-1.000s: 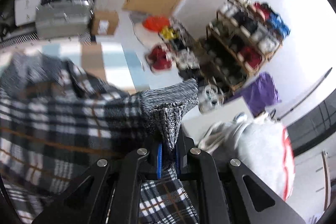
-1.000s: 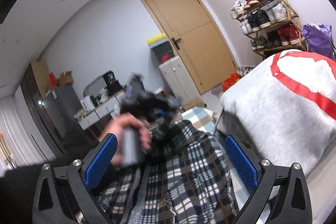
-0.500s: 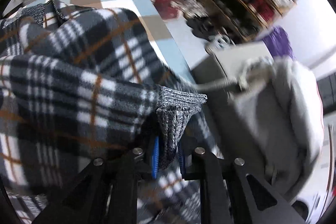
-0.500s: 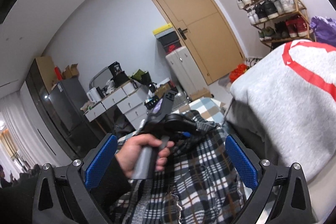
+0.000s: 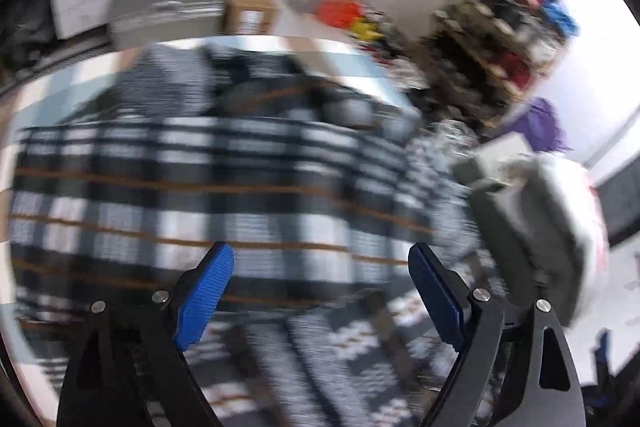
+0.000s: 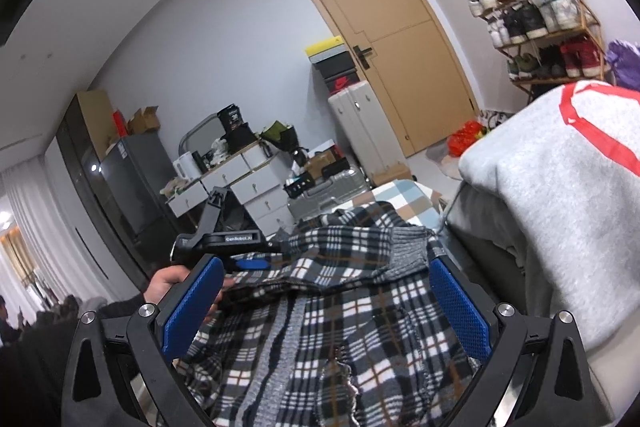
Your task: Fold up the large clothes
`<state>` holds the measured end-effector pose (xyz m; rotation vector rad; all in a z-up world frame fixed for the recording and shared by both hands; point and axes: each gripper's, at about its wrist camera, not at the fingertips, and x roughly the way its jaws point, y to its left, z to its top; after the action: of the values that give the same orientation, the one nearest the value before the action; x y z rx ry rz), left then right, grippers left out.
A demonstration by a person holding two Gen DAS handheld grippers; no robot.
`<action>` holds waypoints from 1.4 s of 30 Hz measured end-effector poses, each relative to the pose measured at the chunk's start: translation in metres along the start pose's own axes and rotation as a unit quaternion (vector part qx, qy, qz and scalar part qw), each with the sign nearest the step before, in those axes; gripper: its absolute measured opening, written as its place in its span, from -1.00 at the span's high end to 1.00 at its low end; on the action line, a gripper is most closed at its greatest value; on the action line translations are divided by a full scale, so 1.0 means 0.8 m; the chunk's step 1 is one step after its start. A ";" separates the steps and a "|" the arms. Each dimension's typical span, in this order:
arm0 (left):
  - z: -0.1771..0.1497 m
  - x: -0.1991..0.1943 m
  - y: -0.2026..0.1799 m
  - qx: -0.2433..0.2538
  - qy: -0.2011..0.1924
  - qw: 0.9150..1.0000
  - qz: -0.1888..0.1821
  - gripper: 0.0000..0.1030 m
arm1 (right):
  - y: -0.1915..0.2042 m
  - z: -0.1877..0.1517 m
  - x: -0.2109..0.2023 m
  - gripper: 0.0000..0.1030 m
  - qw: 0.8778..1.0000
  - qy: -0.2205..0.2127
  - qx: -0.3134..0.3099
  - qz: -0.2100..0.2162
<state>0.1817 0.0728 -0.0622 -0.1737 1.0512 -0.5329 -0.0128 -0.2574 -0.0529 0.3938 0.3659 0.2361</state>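
Observation:
A black, white and brown plaid garment (image 5: 208, 187) lies spread on the bed, blurred in the left wrist view. My left gripper (image 5: 320, 255) hovers over it; its jaws are opening and nothing is between the blue pads. In the right wrist view the plaid garment (image 6: 340, 311) has a sleeve folded across it, ending in a grey knit cuff (image 6: 408, 247). My right gripper (image 6: 324, 267) stands open above the garment with nothing in it. A hand (image 6: 170, 281) at the left holds the other gripper's handle.
A grey sweatshirt with a red stripe (image 6: 560, 195) is piled at the right, close beside the plaid garment. The checked bedsheet (image 6: 404, 191) shows beyond. Farther off are a shoe rack (image 6: 540, 19), a wooden door (image 6: 392, 39), a white suitcase (image 6: 360, 135) and drawers (image 6: 244, 183).
My left gripper was shut on the grey cuff; it has let go, opened wide and drawn back to the left. The sleeve now lies across the garment. The right gripper has stayed put.

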 end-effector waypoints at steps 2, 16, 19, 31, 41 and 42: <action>-0.003 0.004 0.010 -0.014 -0.011 1.000 0.012 -0.67 | 0.003 -0.002 0.002 -1.00 1.000 0.003 -0.005 -0.001; -0.030 0.064 -0.012 -0.050 0.035 0.995 0.081 -0.69 | 0.008 -0.008 0.021 -1.00 0.999 0.032 -0.026 -0.008; -0.040 0.036 -0.016 -0.063 0.022 0.995 0.069 -0.69 | 0.010 -0.015 0.032 -1.00 0.998 0.057 -0.036 -0.013; -0.126 -0.072 0.018 -0.037 -0.019 0.994 0.102 -0.69 | 0.024 -0.048 0.064 -1.00 0.987 0.125 -0.093 -0.042; -0.212 -0.118 0.028 -0.063 -0.078 0.986 0.131 -0.69 | 0.019 -0.079 0.097 -1.00 0.977 0.194 -0.069 -0.057; -0.216 -0.104 0.036 -0.071 -0.061 0.987 0.129 -0.69 | 0.019 -0.085 0.105 -1.00 0.973 0.210 -0.069 -0.064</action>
<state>0.0105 0.1586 -0.0945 -0.1890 0.9744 -0.2101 0.0349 -0.1964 -0.1303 0.1790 0.7846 0.2162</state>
